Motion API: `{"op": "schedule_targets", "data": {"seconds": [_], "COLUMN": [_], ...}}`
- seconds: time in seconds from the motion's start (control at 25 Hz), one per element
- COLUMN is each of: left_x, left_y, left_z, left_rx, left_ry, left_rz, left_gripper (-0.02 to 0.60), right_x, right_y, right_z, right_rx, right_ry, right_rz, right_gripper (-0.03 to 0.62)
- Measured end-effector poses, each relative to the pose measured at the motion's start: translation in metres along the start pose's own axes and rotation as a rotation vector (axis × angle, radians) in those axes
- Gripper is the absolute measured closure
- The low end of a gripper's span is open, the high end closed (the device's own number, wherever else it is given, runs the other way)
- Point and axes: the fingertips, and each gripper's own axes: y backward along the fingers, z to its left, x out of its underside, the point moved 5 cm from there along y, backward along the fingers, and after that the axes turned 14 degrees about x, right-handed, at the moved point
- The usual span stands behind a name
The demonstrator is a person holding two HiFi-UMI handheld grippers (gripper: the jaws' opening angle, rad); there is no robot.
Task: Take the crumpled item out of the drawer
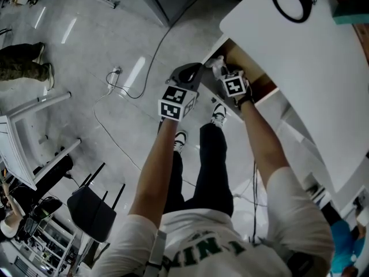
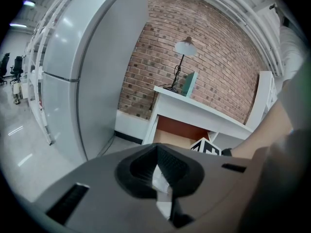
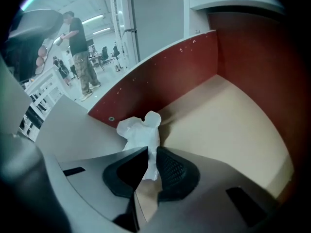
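Observation:
A white crumpled paper (image 3: 141, 129) lies in the open drawer (image 3: 228, 125), against its red-brown side wall. My right gripper (image 3: 149, 152) is inside the drawer, and its black pads are shut on the paper's lower part. In the head view the right gripper (image 1: 222, 69) reaches into the drawer (image 1: 256, 77), with the paper (image 1: 215, 62) at its tip. My left gripper (image 1: 190, 73) hovers just outside the drawer's front. The left gripper (image 2: 158, 168) has its jaws together, with a pale sliver between them that I cannot identify.
The drawer belongs to a white desk (image 1: 300, 68) that carries a lamp (image 1: 294, 0). A large grey cabinet (image 2: 87, 81) stands left of the desk. A cable (image 1: 115, 79) and a black chair (image 1: 89, 209) are on the floor. A person (image 3: 77, 52) stands far off.

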Motion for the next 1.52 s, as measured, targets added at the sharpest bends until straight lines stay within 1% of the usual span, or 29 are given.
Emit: {"op": "schedule_targets", "data": {"seconds": [0.2, 0.4, 0.56, 0.64, 0.88, 1.04, 1.16, 1.24, 1.4, 1.52], "left_x": [-0.01, -0.024, -0.04, -0.049, -0.087, -0.109, -0.13, -0.14, -0.152, -0.164], "left_y": [0.004, 0.034, 0.057, 0.069, 0.102, 0.124, 0.134, 0.14, 0.156, 0.17], "left_z": [-0.017, -0.035, -0.052, -0.063, -0.105, -0.132, -0.146, -0.158, -0.183, -0.195], "left_rx": [0.024, 0.031, 0.012, 0.013, 0.067, 0.083, 0.081, 0.082, 0.085, 0.062], "left_ry": [-0.008, -0.051, -0.094, -0.106, -0.151, -0.196, -0.237, -0.253, -0.298, -0.32], "left_rz": [0.01, 0.015, 0.026, 0.011, -0.044, -0.054, -0.071, -0.081, -0.085, -0.104], "left_gripper": [0.588, 0.588, 0.588, 0.588, 0.588, 0.588, 0.588, 0.588, 0.588, 0.588], "right_x": [0.003, 0.005, 0.007, 0.007, -0.001, -0.003, -0.015, -0.015, -0.01, -0.006], "right_y": [0.027, 0.07, 0.115, 0.142, 0.219, 0.278, 0.316, 0.344, 0.398, 0.436], "right_z": [-0.016, -0.009, -0.02, -0.022, -0.018, -0.021, -0.023, -0.029, -0.041, -0.048], "right_rx": [0.023, 0.031, 0.06, 0.071, 0.098, 0.172, 0.206, 0.247, 0.319, 0.368], "right_ry": [-0.057, -0.134, -0.164, -0.184, -0.278, -0.314, -0.326, -0.346, -0.431, -0.47], "right_rz": [0.009, -0.009, -0.008, -0.024, -0.111, -0.16, -0.244, -0.271, -0.347, -0.413], "right_gripper": [0.542, 0.543, 0.543, 0.543, 0.544, 0.543, 0.543, 0.543, 0.543, 0.544]}}
